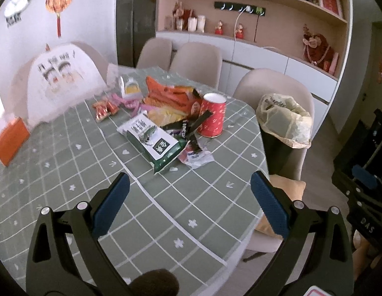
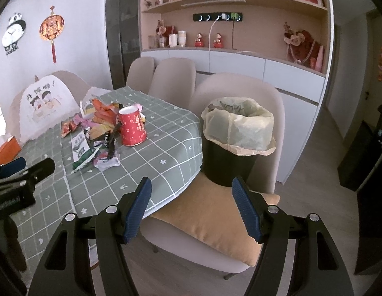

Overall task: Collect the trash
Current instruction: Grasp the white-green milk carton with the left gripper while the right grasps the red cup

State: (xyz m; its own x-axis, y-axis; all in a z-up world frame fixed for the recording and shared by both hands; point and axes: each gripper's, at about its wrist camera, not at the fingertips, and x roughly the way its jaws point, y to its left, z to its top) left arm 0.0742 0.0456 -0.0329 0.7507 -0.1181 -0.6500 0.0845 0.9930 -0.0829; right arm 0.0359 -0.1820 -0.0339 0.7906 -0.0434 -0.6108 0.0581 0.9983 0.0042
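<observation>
Over the checked green tablecloth (image 1: pixel 67 172), seen from the left wrist, the left gripper (image 1: pixel 189 185) hangs with its blue-padded fingers (image 1: pixel 112 207) spread wide and nothing between them. The trash pile (image 1: pixel 171 113) lies straight ahead of it toward the far side of the table: a green and white snack bag (image 1: pixel 154 140) nearest, its long axis slanting from far left to near right, a crumpled white wrapper (image 1: pixel 198 156) just beside its near end, black strips leaning on a red paper cup (image 1: pixel 212 116) that stands upright behind. The black bin (image 1: pixel 284 123) with its pale liner sits off to the right, on a chair past the table edge. From the right wrist, the right gripper (image 2: pixel 192 190) is also spread and empty, but it points past the table corner at that bin (image 2: pixel 230 157), which stands on an orange cushion (image 2: pixel 215 214) almost dead ahead; the pile (image 2: pixel 102 133) lies well off to its left. So I'd judge the left gripper the nearer one to the litter, with the snack bag the first reach, and the right better placed for the bin.
</observation>
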